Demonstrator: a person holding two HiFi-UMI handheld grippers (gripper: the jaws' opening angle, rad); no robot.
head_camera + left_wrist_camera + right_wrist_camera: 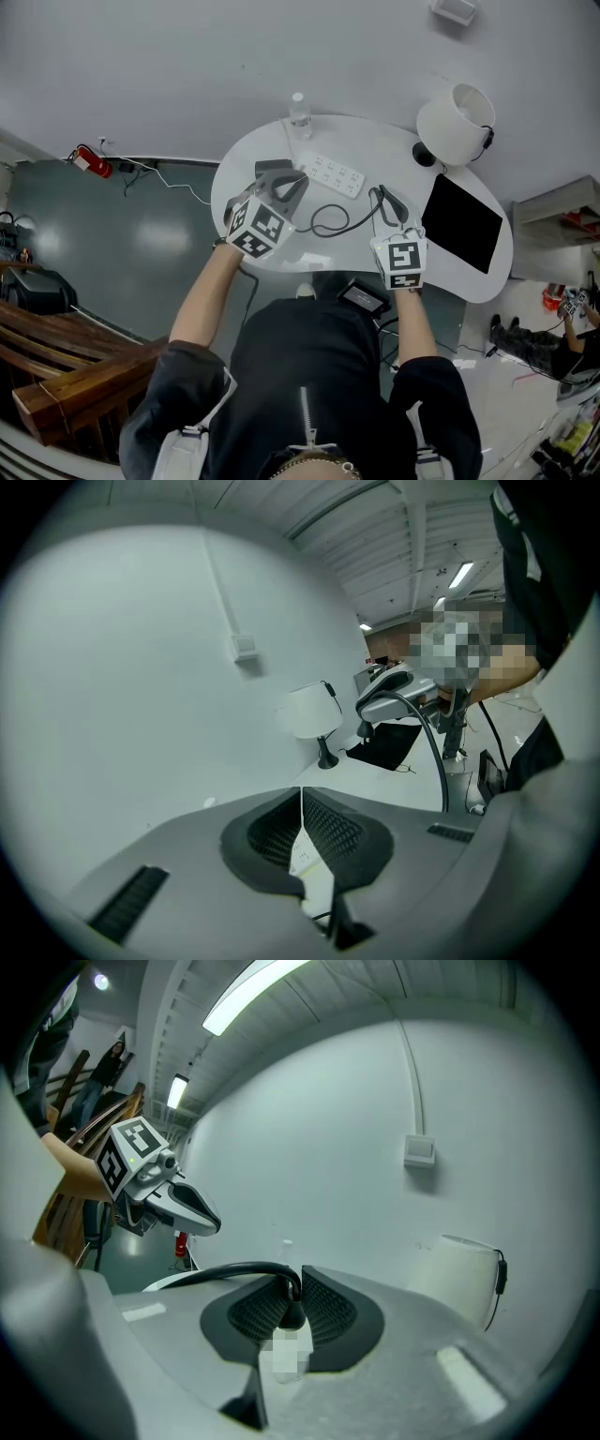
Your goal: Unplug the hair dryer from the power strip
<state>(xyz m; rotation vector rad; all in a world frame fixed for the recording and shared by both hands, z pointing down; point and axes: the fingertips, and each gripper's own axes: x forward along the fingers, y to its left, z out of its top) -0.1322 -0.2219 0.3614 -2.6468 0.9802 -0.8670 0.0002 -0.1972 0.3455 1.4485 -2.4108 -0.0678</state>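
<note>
A white rounded table [234,183] is seen from above, set against a pale wall, with a grey floor to its left. At the left of the table the left gripper [292,187] is held above the surface. Its jaws are pressed together and nothing is caught between them. A clear bottle [299,114] is stood upright at the far edge of the table. Just right of the left gripper, a white power strip [336,175] is laid flat on the tabletop. A black cord [330,221] is looped on the table between the two grippers, nearer than the strip. Its left end is lost behind the left gripper, and the hair dryer's body cannot be made out. At the right, the cord's plug [292,1314] is clamped in the right gripper [386,202]. The plug is held beside the right end of the strip and apart from it. A white lamp [457,124] is placed at the far right, and a black flat pad [461,222] is laid in front of it.
</note>
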